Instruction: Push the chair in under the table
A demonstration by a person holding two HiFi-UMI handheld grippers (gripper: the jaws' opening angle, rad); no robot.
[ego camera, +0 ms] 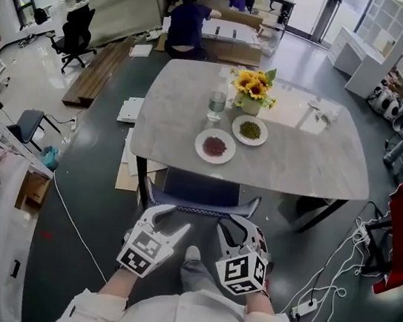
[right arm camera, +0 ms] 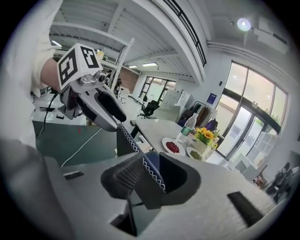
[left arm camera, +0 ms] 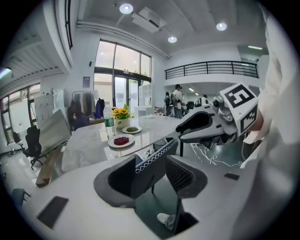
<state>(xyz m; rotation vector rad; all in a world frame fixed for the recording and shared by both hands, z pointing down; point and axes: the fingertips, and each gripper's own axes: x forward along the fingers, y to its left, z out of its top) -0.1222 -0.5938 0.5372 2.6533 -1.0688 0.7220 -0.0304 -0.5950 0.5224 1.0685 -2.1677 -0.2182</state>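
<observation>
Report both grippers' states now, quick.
Left gripper: fingers closed on the chair backrest.
Right gripper: fingers closed on the chair backrest too.

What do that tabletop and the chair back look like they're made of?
Tabletop: looks like polished stone or a stone-look slab; it is pale grey with faint veining and a sheen that mirrors window light. Chair back: seems to be dark blue fabric, matte, with white zigzag stitching along its top edge.
</observation>
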